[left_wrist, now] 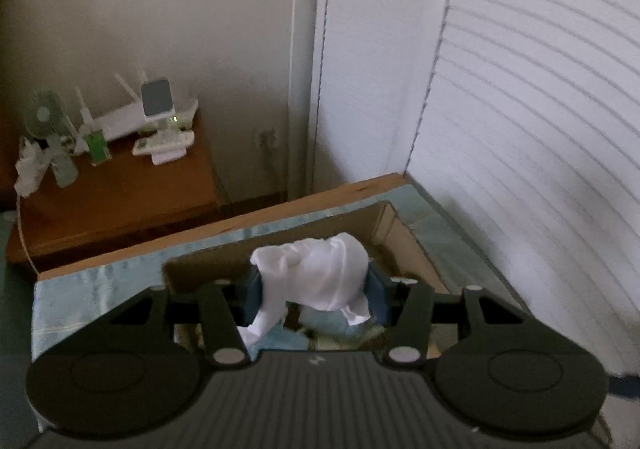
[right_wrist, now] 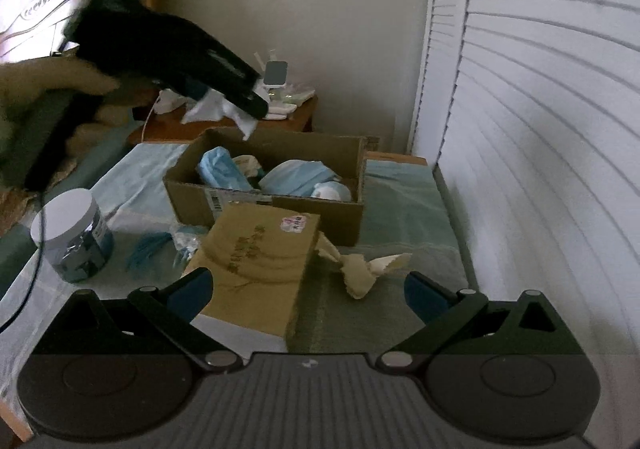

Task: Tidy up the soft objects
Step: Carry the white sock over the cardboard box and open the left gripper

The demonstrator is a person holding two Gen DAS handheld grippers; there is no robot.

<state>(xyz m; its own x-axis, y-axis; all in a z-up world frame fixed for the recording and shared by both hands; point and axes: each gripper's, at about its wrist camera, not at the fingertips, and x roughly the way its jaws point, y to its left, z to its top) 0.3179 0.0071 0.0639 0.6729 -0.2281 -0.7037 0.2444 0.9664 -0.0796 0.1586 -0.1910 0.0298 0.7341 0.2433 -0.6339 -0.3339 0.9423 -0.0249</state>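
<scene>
one white cloth (left_wrist: 316, 269) is clamped between the left gripper (left_wrist: 314, 289) pads, above the single cardboard box (left_wrist: 400, 233). the right gripper (right_wrist: 306, 289) stands spread wide and empty. only its view shows the box's contents, several blue soft items (right_wrist: 296, 175); ahead of it lie one yellow box (right_wrist: 260, 261), one beige rag (right_wrist: 362, 269) and, to the left, one jar (right_wrist: 74, 235).

We saw that both grippers, the left gripper (left_wrist: 316, 289) and the right gripper (right_wrist: 307, 289), were black, with ribbed grey bodies, round side discs, silver pivot screws, angled link arms and blue finger pads (right_wrist: 191, 291).
</scene>
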